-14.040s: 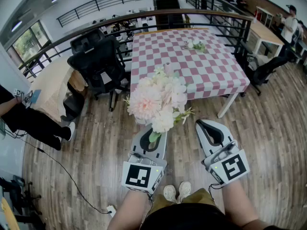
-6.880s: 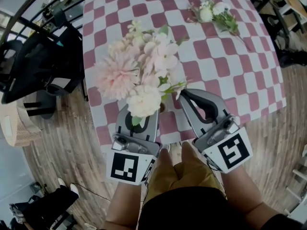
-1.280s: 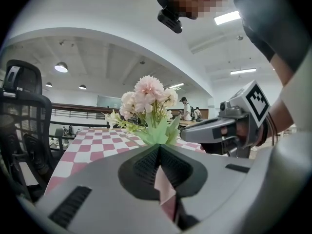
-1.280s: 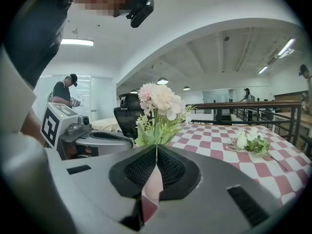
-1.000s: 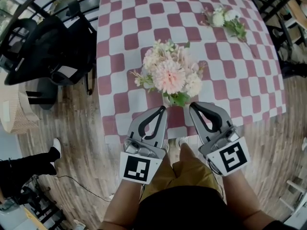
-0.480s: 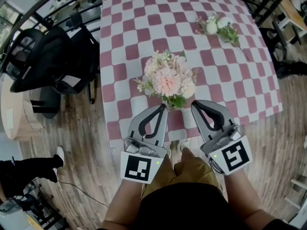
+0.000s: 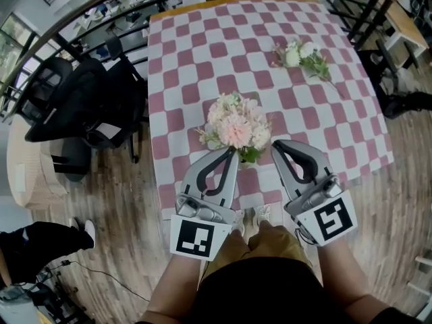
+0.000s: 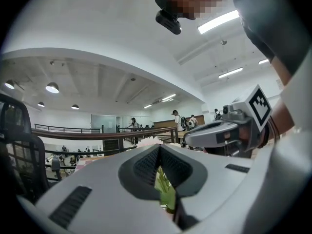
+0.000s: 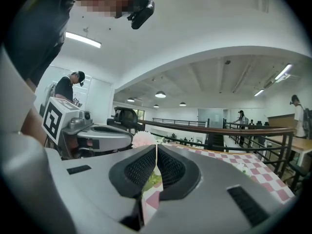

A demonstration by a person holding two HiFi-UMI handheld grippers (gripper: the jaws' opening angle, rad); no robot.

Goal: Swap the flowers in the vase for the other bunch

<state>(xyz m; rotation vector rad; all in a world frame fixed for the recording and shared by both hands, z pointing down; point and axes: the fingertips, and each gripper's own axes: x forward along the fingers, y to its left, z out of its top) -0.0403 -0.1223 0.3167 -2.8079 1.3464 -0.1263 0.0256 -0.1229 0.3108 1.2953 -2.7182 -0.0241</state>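
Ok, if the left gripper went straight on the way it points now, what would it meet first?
Most likely the pink bouquet: its green leaves show just past the shut left gripper. How near they are is unclear.

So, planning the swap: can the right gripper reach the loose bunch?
Probably yes: the loose bunch lies in the open beyond the right gripper, nothing between; its shut jaws must open.
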